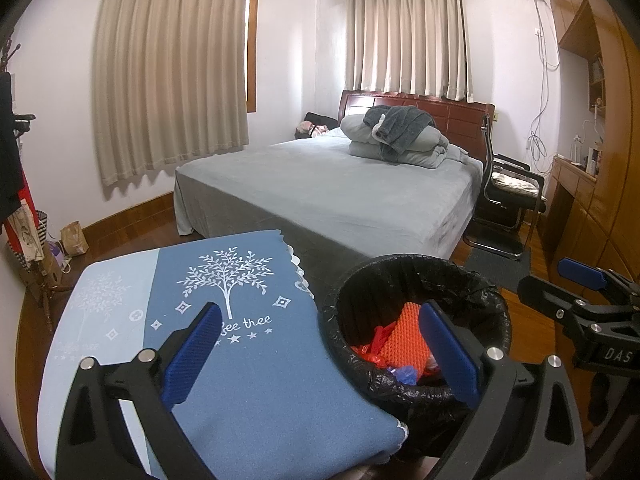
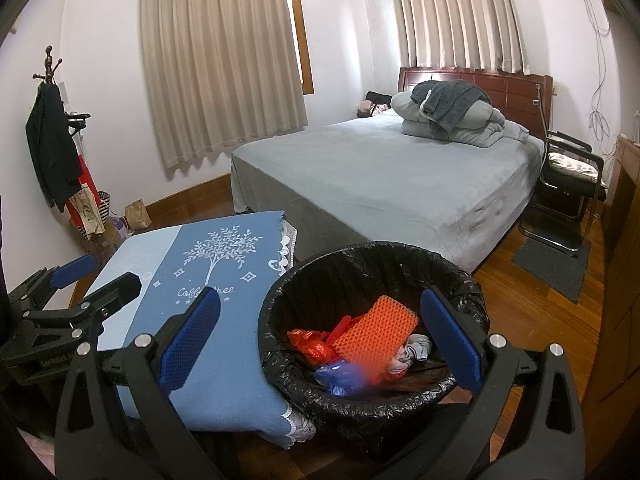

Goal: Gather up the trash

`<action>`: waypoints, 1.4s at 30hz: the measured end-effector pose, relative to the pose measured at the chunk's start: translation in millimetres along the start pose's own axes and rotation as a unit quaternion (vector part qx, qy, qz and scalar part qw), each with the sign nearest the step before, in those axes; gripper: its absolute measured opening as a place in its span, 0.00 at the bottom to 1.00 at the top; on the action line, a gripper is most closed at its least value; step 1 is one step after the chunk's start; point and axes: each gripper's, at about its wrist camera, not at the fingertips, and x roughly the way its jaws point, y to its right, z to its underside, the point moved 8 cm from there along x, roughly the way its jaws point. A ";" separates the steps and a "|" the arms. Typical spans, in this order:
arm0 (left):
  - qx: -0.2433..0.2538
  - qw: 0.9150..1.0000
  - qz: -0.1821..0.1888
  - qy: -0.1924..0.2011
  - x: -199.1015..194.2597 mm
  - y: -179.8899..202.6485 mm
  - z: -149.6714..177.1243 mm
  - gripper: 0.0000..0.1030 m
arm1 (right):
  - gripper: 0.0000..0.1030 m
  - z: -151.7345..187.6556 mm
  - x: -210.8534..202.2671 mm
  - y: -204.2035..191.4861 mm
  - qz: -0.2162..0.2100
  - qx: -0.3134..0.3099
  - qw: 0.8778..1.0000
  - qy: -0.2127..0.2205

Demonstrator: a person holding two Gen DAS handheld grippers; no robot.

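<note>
— So where is the trash?

— It is in the trash bin, the one with the black bag. I see an orange mesh piece, red plastic, a blue bag and a grey rag.

— Where is the bin?

— On the floor, right beside the bench with the blue tree cloth.

— What about the grippers?

— The left hand-held gripper is spread wide and holds nothing. The right hand-held gripper is spread wide too, up over the bin, with nothing in it.
</note>
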 end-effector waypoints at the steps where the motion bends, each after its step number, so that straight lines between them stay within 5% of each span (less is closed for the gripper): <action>1: 0.000 1.000 0.000 0.000 0.2 -0.1 -0.1 0.94 | 0.95 -0.2 -0.4 -0.6 0.000 0.000 1.000 0.000; 42: -0.001 1.000 0.000 -0.001 0.5 -0.3 0.1 0.94 | 0.95 -0.8 0.9 -4.1 0.000 -0.001 1.000 0.001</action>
